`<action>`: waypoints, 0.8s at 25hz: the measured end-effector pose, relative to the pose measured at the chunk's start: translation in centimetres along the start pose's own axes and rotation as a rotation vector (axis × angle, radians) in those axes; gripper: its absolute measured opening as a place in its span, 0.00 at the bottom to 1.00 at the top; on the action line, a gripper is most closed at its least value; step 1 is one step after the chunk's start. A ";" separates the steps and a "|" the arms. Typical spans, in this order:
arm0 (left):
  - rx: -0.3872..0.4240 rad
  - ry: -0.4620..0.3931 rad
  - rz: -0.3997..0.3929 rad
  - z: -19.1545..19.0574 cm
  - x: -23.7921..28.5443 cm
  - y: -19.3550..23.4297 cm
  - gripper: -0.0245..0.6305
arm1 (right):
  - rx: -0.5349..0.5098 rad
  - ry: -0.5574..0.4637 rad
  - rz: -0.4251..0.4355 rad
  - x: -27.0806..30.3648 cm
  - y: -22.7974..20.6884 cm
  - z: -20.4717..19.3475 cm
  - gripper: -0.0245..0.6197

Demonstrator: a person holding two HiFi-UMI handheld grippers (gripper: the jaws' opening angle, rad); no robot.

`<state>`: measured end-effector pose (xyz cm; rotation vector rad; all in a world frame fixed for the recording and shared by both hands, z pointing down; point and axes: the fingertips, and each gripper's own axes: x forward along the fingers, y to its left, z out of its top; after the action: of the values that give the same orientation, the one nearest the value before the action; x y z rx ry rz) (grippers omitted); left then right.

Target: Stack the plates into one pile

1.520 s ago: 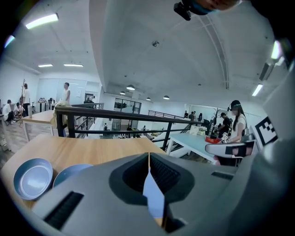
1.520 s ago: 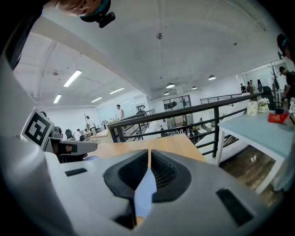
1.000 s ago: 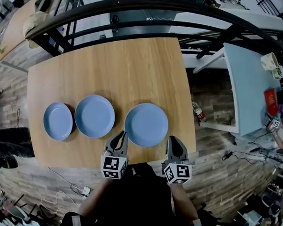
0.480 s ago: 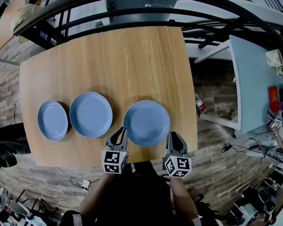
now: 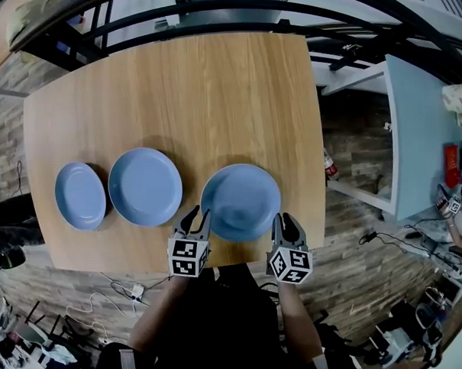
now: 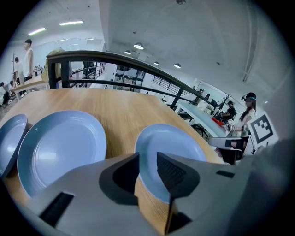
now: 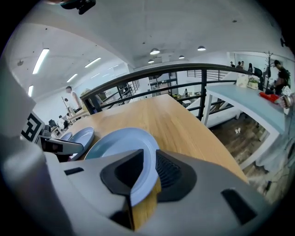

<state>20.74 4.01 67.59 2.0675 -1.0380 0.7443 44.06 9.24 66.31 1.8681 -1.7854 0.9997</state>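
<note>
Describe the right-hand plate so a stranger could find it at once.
On the wooden table, the left plate, middle plate and right-end plate, all blue, lie in a row toward the person's side. The right-end plate lies apart across bare wood, while the other two sit close together. It is also nearest the table's edge.

Bright, even overhead light; strong fisheye warp at edges

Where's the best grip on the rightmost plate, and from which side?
Take the rightmost plate by its raised rim, probably at the near arc, coming in low from the table's near edge. It is shallow and lies close to that edge, so only the upturned lip offers a bite.
</note>
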 end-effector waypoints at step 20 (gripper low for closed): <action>-0.057 0.099 0.031 -2.7 2.9 2.1 0.24 | 0.053 0.165 -0.020 3.2 -1.5 -4.4 0.19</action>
<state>19.97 3.91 72.01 1.9501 -1.0258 0.8155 44.29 10.20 71.87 1.7743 -1.6570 1.1677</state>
